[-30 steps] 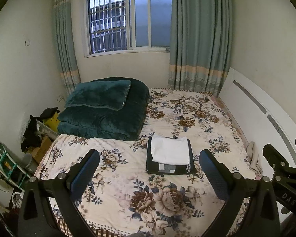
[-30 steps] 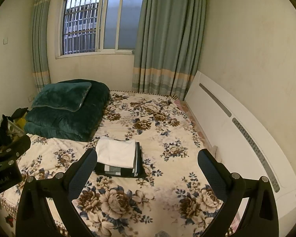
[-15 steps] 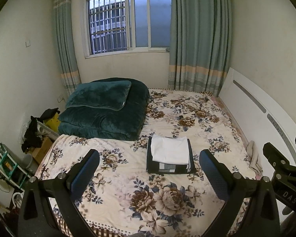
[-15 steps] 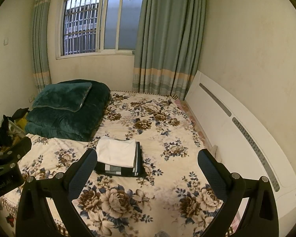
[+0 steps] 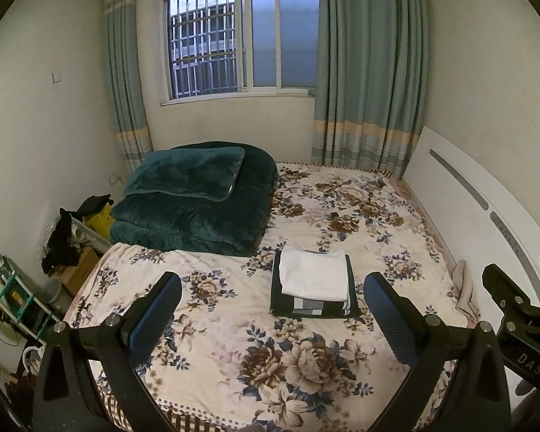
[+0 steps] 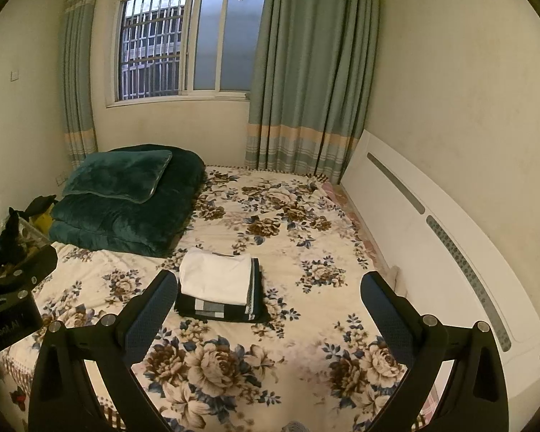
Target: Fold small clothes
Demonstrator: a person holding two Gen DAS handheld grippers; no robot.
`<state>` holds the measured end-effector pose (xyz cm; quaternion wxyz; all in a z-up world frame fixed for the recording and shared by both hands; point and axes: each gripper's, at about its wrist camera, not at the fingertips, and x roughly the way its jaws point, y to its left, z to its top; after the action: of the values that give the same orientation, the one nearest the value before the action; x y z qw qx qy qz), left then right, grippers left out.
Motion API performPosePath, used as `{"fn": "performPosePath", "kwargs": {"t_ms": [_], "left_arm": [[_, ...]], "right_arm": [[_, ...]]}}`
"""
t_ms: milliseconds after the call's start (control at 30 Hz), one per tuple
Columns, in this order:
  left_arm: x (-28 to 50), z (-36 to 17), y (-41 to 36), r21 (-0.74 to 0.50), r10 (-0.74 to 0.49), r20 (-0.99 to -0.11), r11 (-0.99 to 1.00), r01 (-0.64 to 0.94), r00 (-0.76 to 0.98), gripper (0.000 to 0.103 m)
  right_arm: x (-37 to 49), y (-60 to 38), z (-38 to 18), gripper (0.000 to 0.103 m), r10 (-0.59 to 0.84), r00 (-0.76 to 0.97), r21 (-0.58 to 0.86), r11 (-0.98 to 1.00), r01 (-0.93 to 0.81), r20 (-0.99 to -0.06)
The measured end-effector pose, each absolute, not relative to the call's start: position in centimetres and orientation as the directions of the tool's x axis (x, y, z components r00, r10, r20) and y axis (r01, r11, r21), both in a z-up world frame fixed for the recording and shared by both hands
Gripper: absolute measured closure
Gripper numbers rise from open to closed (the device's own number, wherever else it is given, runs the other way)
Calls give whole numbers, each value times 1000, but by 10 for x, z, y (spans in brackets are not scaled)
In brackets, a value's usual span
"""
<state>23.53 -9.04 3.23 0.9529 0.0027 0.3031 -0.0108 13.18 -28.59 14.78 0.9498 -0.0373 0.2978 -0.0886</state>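
Observation:
A folded white garment (image 5: 315, 275) (image 6: 216, 277) lies on top of a folded dark garment (image 5: 313, 307) (image 6: 219, 309) with a grey checked patch, in the middle of the floral bed (image 5: 342, 216) (image 6: 288, 216). My left gripper (image 5: 271, 309) hangs open above the near part of the bed, short of the stack, holding nothing. My right gripper (image 6: 268, 307) is open too and holds nothing, with the stack just beyond its left finger (image 6: 151, 309). Each gripper's body shows at the edge of the other's view.
A folded dark green quilt with a pillow (image 5: 194, 194) fills the bed's far left. The white headboard (image 5: 468, 208) runs along the right, with a small cloth (image 5: 464, 288) beside it. Boxes, dark clothes and a shelf (image 5: 14, 295) crowd the floor at left. A curtained window is behind.

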Motion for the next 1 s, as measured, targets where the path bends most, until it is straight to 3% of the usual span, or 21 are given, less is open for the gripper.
{"fn": "performPosePath", "kwargs": {"t_ms": [1000], "left_arm": [[230, 39, -86, 5, -1, -569, 1000, 4, 822, 0]], "right_arm": [[135, -285, 145, 0, -170, 816, -103, 985, 135, -552]]}}
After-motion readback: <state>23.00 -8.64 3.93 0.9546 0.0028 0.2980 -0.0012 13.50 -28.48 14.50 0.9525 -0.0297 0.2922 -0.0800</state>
